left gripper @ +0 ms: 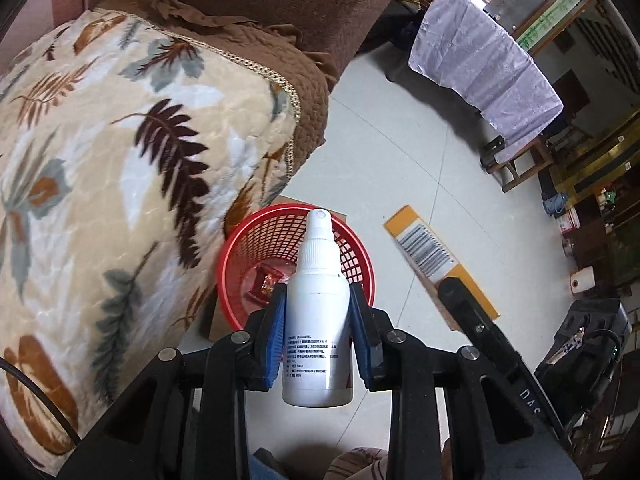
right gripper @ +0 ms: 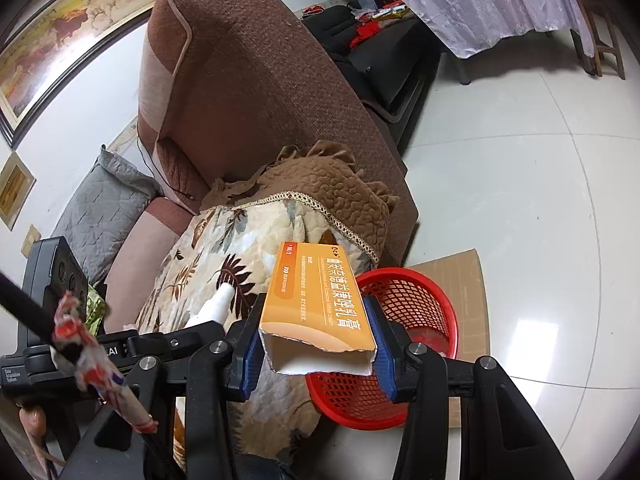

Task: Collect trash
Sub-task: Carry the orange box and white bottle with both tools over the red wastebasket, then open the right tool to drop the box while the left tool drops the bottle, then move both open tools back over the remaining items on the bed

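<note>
Your left tool is clamped on a white spray bottle, its blue pads pressing the bottle's two sides. The bottle stands upright between the fingers, nozzle pointing away from you, with small printed text on its lower half. Just beyond it on the floor sits a red mesh basket, holding a crumpled reddish wrapper at its bottom. The basket rests on a flat piece of cardboard, close against a sofa draped with a leaf-patterned blanket on the left.

Your right tool is clamped on an orange carton with white lettering. The carton's torn open end faces you, showing a white inside. It hangs above the near left rim of the same basket, over the blanket's edge. In the right wrist view, the tip of the spray bottle shows to the left of the carton.

Far right across the pale tiled floor stands a tabletop covered by a lilac cloth.
</note>
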Motion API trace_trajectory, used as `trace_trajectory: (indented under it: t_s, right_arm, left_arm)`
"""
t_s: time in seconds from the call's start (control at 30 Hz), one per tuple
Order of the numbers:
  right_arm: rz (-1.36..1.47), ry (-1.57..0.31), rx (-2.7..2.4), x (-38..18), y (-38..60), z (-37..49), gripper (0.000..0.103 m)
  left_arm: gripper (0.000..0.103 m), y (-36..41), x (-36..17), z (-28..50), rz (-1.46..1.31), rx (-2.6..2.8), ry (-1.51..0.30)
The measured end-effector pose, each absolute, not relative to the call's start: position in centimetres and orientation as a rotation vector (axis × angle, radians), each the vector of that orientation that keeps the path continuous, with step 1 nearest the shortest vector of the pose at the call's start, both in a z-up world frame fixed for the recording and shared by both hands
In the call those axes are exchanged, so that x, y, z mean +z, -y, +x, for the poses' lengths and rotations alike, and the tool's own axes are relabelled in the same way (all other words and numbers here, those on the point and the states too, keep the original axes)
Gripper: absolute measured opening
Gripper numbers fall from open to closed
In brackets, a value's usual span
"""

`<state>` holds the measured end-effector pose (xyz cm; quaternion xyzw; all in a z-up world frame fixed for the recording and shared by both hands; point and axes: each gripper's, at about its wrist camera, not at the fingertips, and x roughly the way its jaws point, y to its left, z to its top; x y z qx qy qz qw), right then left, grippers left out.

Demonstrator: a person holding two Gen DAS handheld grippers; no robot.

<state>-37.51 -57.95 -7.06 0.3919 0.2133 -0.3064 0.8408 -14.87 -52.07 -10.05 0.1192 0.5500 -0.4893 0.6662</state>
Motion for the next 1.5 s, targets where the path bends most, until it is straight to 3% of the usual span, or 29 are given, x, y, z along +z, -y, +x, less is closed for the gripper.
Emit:
trace_trajectory:
  t_s: [0.47,0.53,0.63,0.83,1.07,1.23,1.5]
  right_arm:
    - [0.846,-0.439,-0.680,-7.6,59.8,-36.5,0.052]
    - [0.866,-0.435,-0.682,-7.8,60.2,-36.6,0.061]
    - [0.876,-0.423,-0.687,-7.6,60.5,-36.9,0.063]
    - [0.840,-0.411,-0.663,-6.1,59.4,-37.1,0.063]
    - [0.772,-0.406,-0.537,-3.1,55.5,-35.0,0.069]
    - [0.687,-0.407,-0.427,-0.3,50.6,-32.4,0.077]
    - [0.553,-0.465,-0.294,2.1,42.8,-28.7,0.079]
  left_arm:
    - [0.028,54.1,-12.7,-13.9,0.264,-1.111,-1.288]
    - [0.029,54.2,-13.0,-13.7,0.260,-1.111,-1.287]
    - [0.042,53.7,-13.2,-13.1,0.238,-1.113,-1.305]
    - [0.048,51.9,-11.7,-12.4,0.180,-1.127,-1.286]
    - [0.056,44.7,-6.1,-12.1,0.128,-1.070,-1.134]
    - [0.057,37.5,-2.2,-13.1,0.110,-0.996,-1.006]
    - [0.057,25.8,2.8,-14.8,0.073,-0.732,-0.815]
